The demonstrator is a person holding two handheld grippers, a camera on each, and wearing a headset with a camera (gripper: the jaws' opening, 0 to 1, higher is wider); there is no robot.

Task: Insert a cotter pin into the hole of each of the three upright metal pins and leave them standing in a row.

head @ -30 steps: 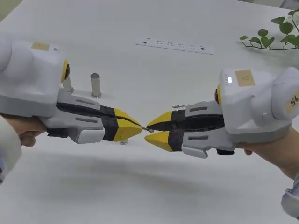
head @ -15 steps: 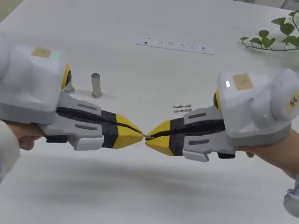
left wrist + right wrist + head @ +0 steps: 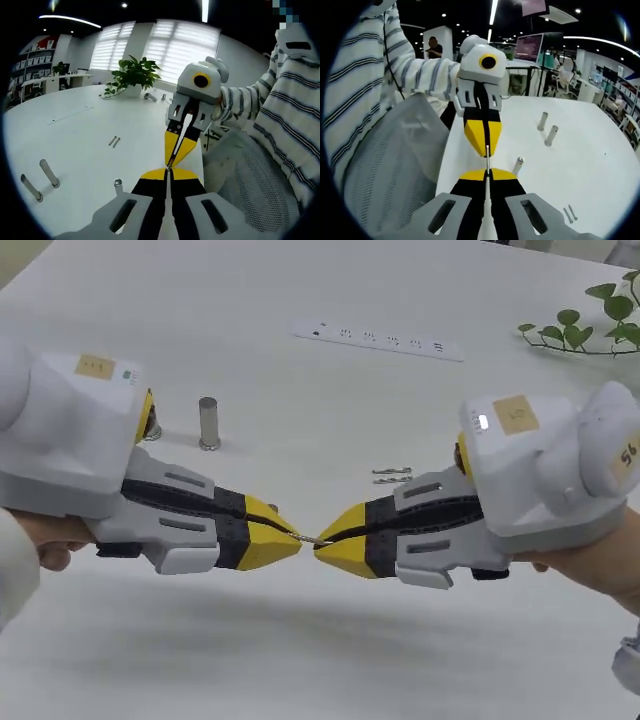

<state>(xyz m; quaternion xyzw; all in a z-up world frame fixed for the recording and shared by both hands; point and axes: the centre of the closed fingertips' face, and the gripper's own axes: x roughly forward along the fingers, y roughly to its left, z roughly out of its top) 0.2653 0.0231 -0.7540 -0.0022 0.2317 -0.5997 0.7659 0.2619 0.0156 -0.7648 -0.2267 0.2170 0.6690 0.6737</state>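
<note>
A white bench (image 3: 300,300) runs back to a long white power strip (image 3: 380,340) and a green leafy plant (image 3: 600,325) at the far right corner. Above the near part of the bench the left gripper (image 3: 288,539) and the right gripper (image 3: 322,543) meet tip to tip. A thin silvery cotter pin (image 3: 308,539) bridges the short gap between them.

A second ago the right gripper's yellow fingers (image 3: 350,525) were parted around the pin's free end; now they are clenched on it. The left gripper's fingers (image 3: 262,530) are pressed together on the other end. Half a second ago the two tips nearly touched; now a little more of the pin shows between them.

An upright grey metal pin (image 3: 208,423) stands on the bench well behind the left gripper. A second metal pin (image 3: 153,427) beside it is mostly hidden by that gripper's white body. The third metal pin (image 3: 518,165) stands nearer the grippers, seen in the right gripper view. In the head view a second ago it peeked out under the left gripper, and there it is now covered.

Two spare cotter pins (image 3: 392,475) lie side by side on the bench just behind the right gripper. How deep the held pin sits in either grip cannot be made out. A striped sleeve (image 3: 285,115) and a grey mesh chair (image 3: 250,185) are cut off at the edge of the left gripper view.
</note>
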